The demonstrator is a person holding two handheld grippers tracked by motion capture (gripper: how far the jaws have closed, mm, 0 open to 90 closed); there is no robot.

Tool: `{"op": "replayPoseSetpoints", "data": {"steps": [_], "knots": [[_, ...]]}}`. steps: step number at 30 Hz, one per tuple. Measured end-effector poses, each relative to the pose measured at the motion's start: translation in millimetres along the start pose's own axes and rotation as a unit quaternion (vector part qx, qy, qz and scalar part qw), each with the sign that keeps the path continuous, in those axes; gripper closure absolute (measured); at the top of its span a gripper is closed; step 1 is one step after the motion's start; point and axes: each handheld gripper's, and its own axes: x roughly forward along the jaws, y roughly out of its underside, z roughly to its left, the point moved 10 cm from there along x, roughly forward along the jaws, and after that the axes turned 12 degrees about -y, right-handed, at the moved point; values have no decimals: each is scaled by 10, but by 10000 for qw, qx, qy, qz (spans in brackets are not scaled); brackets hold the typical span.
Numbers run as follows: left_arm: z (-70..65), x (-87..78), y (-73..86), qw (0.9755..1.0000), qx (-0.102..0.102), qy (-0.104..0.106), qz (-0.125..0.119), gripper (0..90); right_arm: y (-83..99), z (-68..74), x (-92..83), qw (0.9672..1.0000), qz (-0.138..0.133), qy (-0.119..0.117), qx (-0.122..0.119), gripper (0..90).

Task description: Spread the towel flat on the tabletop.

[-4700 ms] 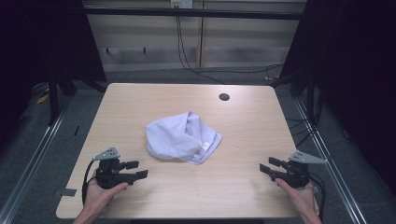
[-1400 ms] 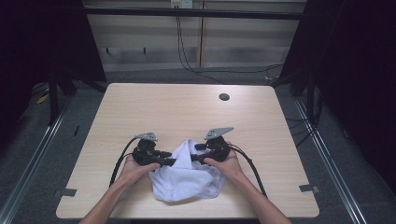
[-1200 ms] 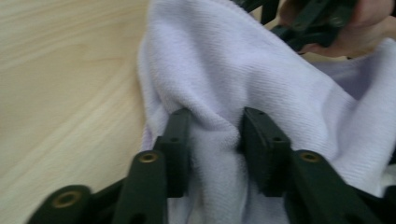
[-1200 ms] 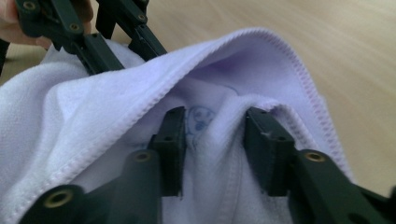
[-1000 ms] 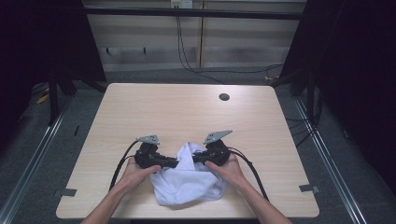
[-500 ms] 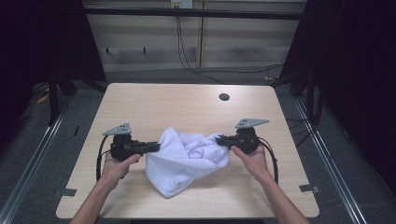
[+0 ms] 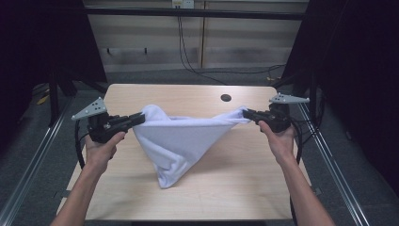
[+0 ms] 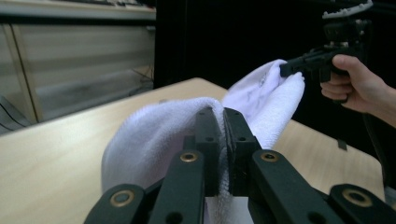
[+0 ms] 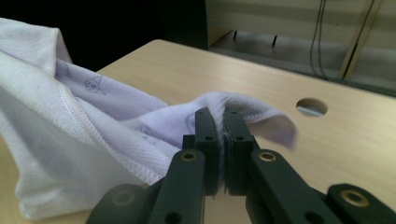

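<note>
Towel [image 7: 181,141] has been lifted and stretched since earlier, clamped by left gripper [image 7: 139,117] and right gripper [image 7: 248,113] fingers. Its pinched edges are hidden between them. Faint print is seen in the right gripper view.

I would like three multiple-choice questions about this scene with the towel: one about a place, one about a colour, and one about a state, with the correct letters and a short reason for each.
1. Where is the round hole in the table?
A. near the far edge
B. near the person's edge
C. under the left hand

2. What colour is the towel?
A. red
B. white
C. green

3. How is the towel held?
A. lying flat, untouched
B. pinched by one gripper alone
C. stretched between both grippers

Answers:
1 A: the hole lies in the table close to its far edge, beyond the towel.
2 B: the towel is white in every view.
3 C: the left gripper and the right gripper each clamp an end, and the middle sags to the table.
</note>
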Motion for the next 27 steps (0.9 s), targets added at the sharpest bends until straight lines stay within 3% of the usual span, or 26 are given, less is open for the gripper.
{"op": "replayPoseSetpoints", "data": {"steps": [2, 4, 6, 8, 9, 10, 11, 12, 13, 14, 15, 17, 18, 19, 20, 21, 22, 23, 24, 25, 26, 27], "knots": [[28, 92, -167, 9996, -117, -159, -220, 862, -163, -76, 36, 9998, -153, 52, 129, 868], [43, 119, -194, 9995, -153, -160, -230, 862, -204, -125, 51, 9997, -155, 110, 159, 868], [183, 207, -312, 9990, -118, -388, -180, 862, -322, -243, 80, 9991, -248, 126, 308, 868], [213, 225, -353, 9988, -106, -448, -184, 862, -432, -273, 106, 9992, -252, 155, 284, 868], [282, 257, -494, 9982, -77, -544, -239, 862, -501, -282, 118, 9992, -248, 199, 253, 868], [282, 257, -494, 9982, -77, -544, -239, 861, -501, -282, 118, 9992, -248, 199, 253, 868], [306, 259, -607, 9977, -68, -578, -335, 861, -584, -284, 124, 9992, -272, 235, 194, 868], [313, 247, -699, 9974, -47, -596, -413, 862, -796, -280, 104, 9985, -446, 285, 126, 868], [268, 192, -882, 9965, 61, -581, -600, 861, -891, -279, 83, 9979, -562, 309, 101, 868], [268, 192, -882, 9965, 61, -581, -600, 861, -891, -279, 83, 9979, -562, 309, 101, 868], [147, 118, -1032, 9954, 231, -518, -767, 861, -1037, -277, 37, 9969, -700, 353, 61, 868], [-20, -14, -1156, 9932, 445, -452, -980, 861, -1155, -237, -50, 9954, -888, 355, -61, 868], [-20, -14, -1156, 9932, 445, -452, -980, 861, -1155, -237, -50, 9954, -888, 355, -61, 868], [-93, -74, -1158, 9929, 534, -341, -1010, 861, -1203, -150, -168, 9931, -1130, 251, -186, 868], [-157, -116, -1120, 9928, 639, -279, -978, 861, -1203, -150, -168, 9931, -1130, 251, -186, 868], [-258, -159, -934, 9937, 774, -228, -782, 860, -1092, -80, -251, 9934, -1101, 211, -258, 868], [-296, -174, -834, 9945, 766, -113, -701, 860, -977, -57, -268, 9943, -992, 199, -330, 868], [-345, -185, -634, 9964, 644, 8, -560, 860, -866, -46, -280, 9953, -890, 213, -308, 868], [-345, -185, -634, 9964, 644, 8, -560, 859, -866, -46, -280, 9953, -890, 213, -308, 868], [-414, -177, -243, 9983, 490, 207, -244, 859, -470, 2, -304, 9976, -627, 175, -255, 868], [-414, -177, -243, 9983, 490, 207, -244, 858, -470, 2, -304, 9976, -627, 175, -255, 868], [-439, -165, -30, 9989, 415, 233, -48, 858, -77, 30, -328, 9989, -435, 130, -66, 868]]}}
